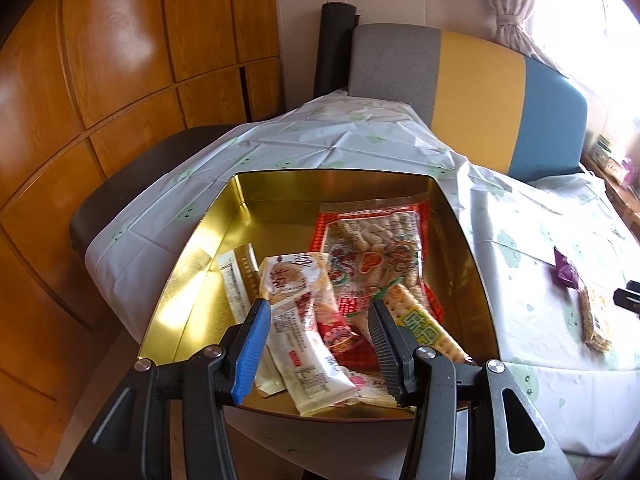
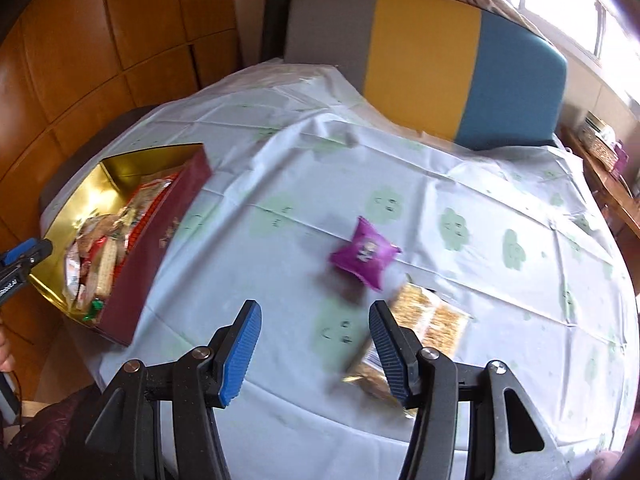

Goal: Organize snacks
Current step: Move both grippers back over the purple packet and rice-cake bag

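- Table with a pale tablecloth (image 2: 304, 184), striped chair behind it.
- Gold-lined tin (image 1: 192, 264) at the left edge, already stuffed with snack packets (image 1: 372, 256).
- Left gripper (image 1: 320, 344) hangs over the tin, jaws apart, holding nothing.
- Right gripper (image 2: 316, 348) is empty too, gaping over the cloth.
- Purple packet (image 2: 364, 254) and golden bar pack (image 2: 430, 318) lie loose, just beside each other.

The right wrist view is smeared: the purple packet (image 2: 365, 255) shows a small printed picture too blurred to read, and the golden snack bar pack (image 2: 420, 330) beside it runs behind the right hand-held gripper's (image 2: 316, 350) finger, its near end hidden. In the tin (image 1: 188, 280), the wrappers overlap — the cracker pack (image 1: 420, 330) is half covered by a finger of the left hand-held gripper (image 1: 320, 344), and the small print on the white sachet (image 1: 308, 360) cannot be made out. At the right edge of the left wrist view, a dark gripper tip (image 1: 628, 296) is cut off.
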A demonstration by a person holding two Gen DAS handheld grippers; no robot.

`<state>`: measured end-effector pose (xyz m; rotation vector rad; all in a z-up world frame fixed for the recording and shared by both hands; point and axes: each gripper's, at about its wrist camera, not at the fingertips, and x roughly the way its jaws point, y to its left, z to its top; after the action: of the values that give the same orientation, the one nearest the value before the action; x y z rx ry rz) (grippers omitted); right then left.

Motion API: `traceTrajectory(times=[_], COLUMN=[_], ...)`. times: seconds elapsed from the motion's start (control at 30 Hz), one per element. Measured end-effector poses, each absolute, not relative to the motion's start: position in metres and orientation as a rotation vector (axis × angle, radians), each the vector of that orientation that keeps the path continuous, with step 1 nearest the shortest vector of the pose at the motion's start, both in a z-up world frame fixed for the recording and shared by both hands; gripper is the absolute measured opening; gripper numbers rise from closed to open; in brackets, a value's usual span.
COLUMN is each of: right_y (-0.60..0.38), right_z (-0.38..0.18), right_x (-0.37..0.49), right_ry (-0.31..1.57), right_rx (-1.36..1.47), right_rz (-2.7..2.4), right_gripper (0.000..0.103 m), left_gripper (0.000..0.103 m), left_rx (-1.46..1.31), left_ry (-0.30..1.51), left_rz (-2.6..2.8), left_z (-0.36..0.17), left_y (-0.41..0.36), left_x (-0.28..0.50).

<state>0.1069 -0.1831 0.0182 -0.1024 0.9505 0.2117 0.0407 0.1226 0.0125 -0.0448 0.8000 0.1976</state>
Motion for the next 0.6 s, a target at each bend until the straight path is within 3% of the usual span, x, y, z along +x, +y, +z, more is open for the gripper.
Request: traceTrajectory(times=[0.3,0.6], right_y=[-0.272,-0.345], right_z=[0.01,-0.011], right_x=[0.11,0.116], right_ry=[0.98,1.052], right_rx=[-0.1,0.155], right_rz=[0.004,-0.199], right_gripper=[0.057,0.057], left_gripper=[0.052,0.052], left_rx=[0.006,0.062], left_ry=[0.801,0.812], left_rz=[0.145,0.082], left_z=[0.017,0.016], left_y=[0.097,0.061], left_x=[0.046,0.054])
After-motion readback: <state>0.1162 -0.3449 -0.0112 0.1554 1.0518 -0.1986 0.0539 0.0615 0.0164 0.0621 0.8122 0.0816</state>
